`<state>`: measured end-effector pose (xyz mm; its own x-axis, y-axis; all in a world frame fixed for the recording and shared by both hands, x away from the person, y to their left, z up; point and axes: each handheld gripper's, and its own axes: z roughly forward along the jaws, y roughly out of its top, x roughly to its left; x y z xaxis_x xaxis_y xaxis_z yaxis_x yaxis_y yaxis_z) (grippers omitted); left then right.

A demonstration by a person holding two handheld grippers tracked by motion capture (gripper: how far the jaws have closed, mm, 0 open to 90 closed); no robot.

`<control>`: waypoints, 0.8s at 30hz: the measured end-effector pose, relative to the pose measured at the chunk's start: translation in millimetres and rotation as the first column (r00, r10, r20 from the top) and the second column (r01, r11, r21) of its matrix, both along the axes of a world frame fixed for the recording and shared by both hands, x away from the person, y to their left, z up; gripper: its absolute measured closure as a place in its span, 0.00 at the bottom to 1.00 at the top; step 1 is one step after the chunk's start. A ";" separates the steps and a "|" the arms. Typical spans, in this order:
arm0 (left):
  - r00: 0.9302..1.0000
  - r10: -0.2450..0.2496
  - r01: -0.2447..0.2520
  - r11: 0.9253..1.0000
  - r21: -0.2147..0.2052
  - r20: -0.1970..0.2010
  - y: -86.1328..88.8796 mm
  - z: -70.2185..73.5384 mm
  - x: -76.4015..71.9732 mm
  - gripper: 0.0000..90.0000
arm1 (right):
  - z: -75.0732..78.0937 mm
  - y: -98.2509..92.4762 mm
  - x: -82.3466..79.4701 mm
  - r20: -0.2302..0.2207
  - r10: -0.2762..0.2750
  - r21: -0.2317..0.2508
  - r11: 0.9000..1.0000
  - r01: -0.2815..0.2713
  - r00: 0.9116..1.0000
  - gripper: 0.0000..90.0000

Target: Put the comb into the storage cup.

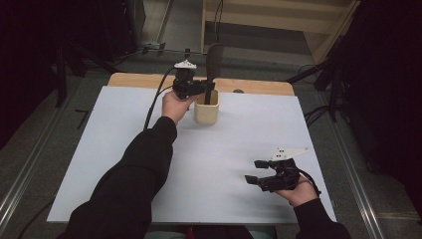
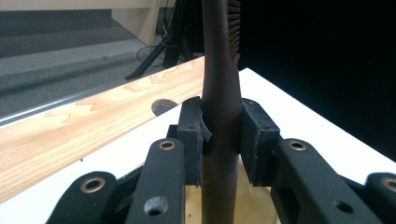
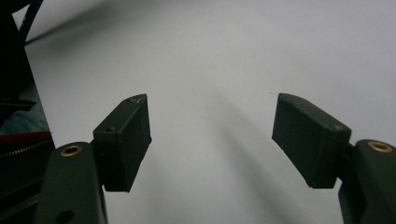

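Dark brush point(image 1: 214, 62), standing upright in the wooden holder point(image 1: 206, 113), is clamped at its handle by the left gripper point(image 1: 205, 88); the right gripper point(image 1: 256, 172) is held wide, empty, above the table point(image 1: 224, 144).

Dark brown on the brush point(image 1: 214, 62) — handle and head alike, with darker bristles in the left gripper view. It stands in a pale cream holder point(image 1: 206, 112). The left gripper point(image 1: 201, 87) is matte black, brass-coloured rivets glinting on its arms, a grey plate on top. White sheet over the bench point(image 1: 219, 149), and along the far edge a strip of light wood grain point(image 2: 93, 121). The right gripper point(image 1: 258, 172) — black too, near right, pale grey plate above. Both sleeves are black.
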<state>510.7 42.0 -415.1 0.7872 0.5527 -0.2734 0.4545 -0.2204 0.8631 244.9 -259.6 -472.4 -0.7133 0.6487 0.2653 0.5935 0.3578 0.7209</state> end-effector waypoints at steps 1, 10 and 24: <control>1.000 -0.001 0.001 1.000 0.001 -0.003 0.3 -0.9 0.1 0.81 | 0.0 0.0 0.0 0.000 0.001 0.000 1.000 -0.001 1.000 0.29; 1.000 -0.004 0.004 1.000 -0.002 -0.016 0.7 -10.6 -2.5 0.81 | 0.0 0.3 0.1 -0.001 0.004 0.002 1.000 -0.004 1.000 0.29; 0.999 0.002 -0.002 1.000 0.008 -0.032 2.3 -19.0 -3.7 0.81 | -0.1 0.4 0.3 0.000 0.005 0.003 1.000 -0.005 1.000 0.29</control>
